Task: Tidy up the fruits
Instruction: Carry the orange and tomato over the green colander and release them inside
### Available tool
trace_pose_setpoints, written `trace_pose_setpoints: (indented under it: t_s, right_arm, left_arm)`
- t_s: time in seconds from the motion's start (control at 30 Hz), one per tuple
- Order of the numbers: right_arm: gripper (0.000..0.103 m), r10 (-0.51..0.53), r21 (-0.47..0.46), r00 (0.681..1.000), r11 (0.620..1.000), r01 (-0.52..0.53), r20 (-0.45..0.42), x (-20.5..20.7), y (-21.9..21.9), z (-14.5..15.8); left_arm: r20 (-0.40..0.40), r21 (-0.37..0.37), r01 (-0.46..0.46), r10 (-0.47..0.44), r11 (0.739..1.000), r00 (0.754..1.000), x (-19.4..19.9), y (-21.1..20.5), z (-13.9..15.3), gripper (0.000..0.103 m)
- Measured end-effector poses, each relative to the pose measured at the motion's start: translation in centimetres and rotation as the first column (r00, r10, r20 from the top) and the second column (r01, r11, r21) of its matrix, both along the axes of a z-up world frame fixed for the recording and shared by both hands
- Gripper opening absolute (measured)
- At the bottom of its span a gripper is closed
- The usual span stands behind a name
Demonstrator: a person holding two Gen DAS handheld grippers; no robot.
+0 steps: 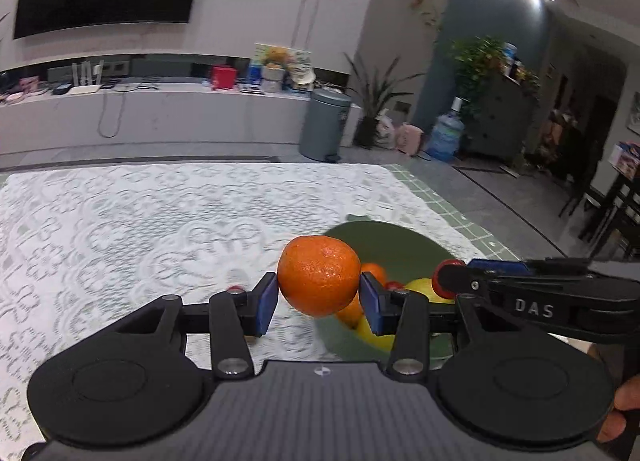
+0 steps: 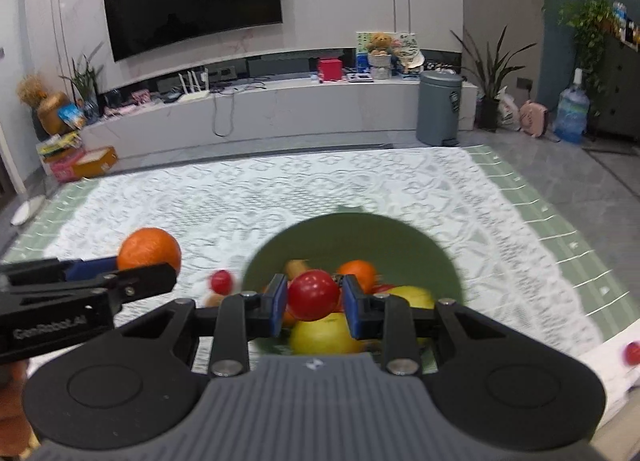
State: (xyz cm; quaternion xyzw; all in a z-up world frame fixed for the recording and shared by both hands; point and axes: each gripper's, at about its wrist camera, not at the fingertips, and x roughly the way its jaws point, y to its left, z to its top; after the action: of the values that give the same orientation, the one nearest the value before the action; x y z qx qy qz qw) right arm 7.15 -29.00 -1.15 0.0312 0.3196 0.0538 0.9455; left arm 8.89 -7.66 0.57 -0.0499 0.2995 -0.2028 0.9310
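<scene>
My left gripper (image 1: 318, 295) is shut on an orange mandarin (image 1: 319, 275) and holds it above the lace cloth, just left of the green bowl (image 1: 384, 237). It also shows at the left of the right wrist view (image 2: 148, 261) with the mandarin (image 2: 149, 247). My right gripper (image 2: 315, 297) is shut on a red cherry tomato (image 2: 313, 294) over the green bowl (image 2: 360, 237). The bowl holds a yellow fruit (image 2: 326, 335), another mandarin (image 2: 360, 273) and other fruit. In the left wrist view the right gripper (image 1: 448, 279) enters from the right with the tomato (image 1: 442, 277).
A loose cherry tomato (image 2: 221, 281) lies on the white lace tablecloth (image 2: 240, 201) left of the bowl, another (image 2: 633, 353) near the table's right front edge. A grey bin (image 2: 439, 107) and TV console (image 2: 280, 109) stand beyond the table.
</scene>
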Motion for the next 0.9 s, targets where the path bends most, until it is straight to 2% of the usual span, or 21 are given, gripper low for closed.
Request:
trace_pose_setpoints:
  t_s: [0.47,0.9]
  right_arm:
    - [0.027,-0.055,-0.108,0.996,0.993,0.047,-0.074,2.6,-4.3,-2.0]
    - [0.027,-0.05,-0.135,0.986,0.99,0.029,-0.162,4.5,-4.3,-3.9]
  left_arm:
    - [-0.06,0.071,0.126,-0.122,0.989,0.991,2.8,-6.3,-1.4,0.05]
    - [-0.138,0.118,0.183,-0.166,0.976,0.976,5.0,-8.4,-3.4,0.05]
